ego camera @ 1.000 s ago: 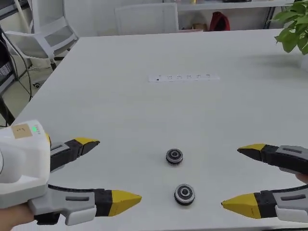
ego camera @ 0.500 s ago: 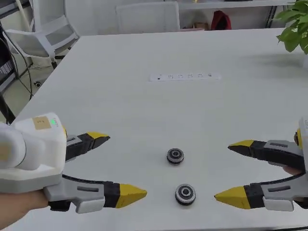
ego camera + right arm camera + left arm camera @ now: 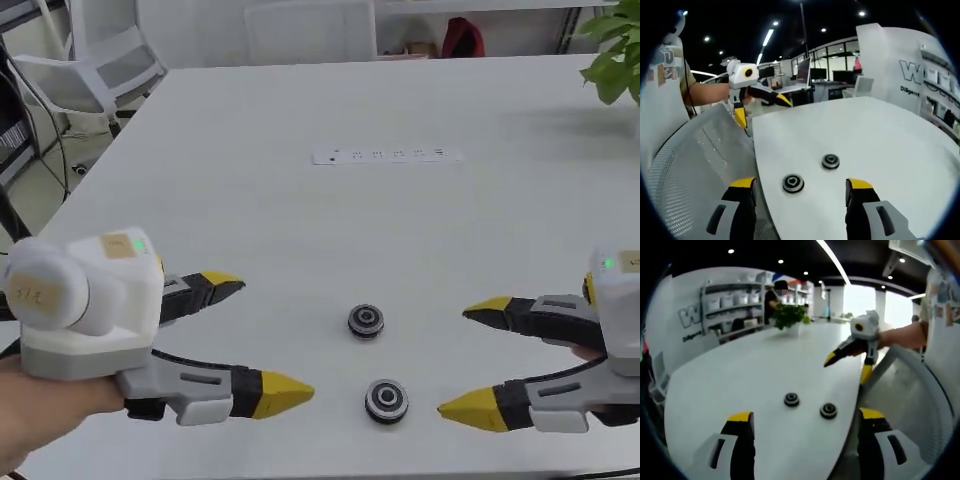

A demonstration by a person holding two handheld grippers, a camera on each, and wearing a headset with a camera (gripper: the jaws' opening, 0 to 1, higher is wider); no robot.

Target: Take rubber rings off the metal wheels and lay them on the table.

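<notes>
- head view, nearest: left gripper (image 3: 275, 338) held low over the near table edge, jaws spread wide, nothing between them.
- right gripper (image 3: 452, 360) opposite it, jaws also wide apart and empty, tips pointing inward.
- between the two grippers, near metal wheel (image 3: 386, 399) lies flat on the white table (image 3: 300, 220), touched by neither gripper.
- far metal wheel (image 3: 366, 320) just beyond it, apart from the first.
- dark rubber rings (image 3: 370, 402) sit on both wheels.
- mid-table: white power strip (image 3: 387, 155).
- far right corner: green plant (image 3: 615, 60); far left, off the table: white chair (image 3: 90, 60).
</notes>
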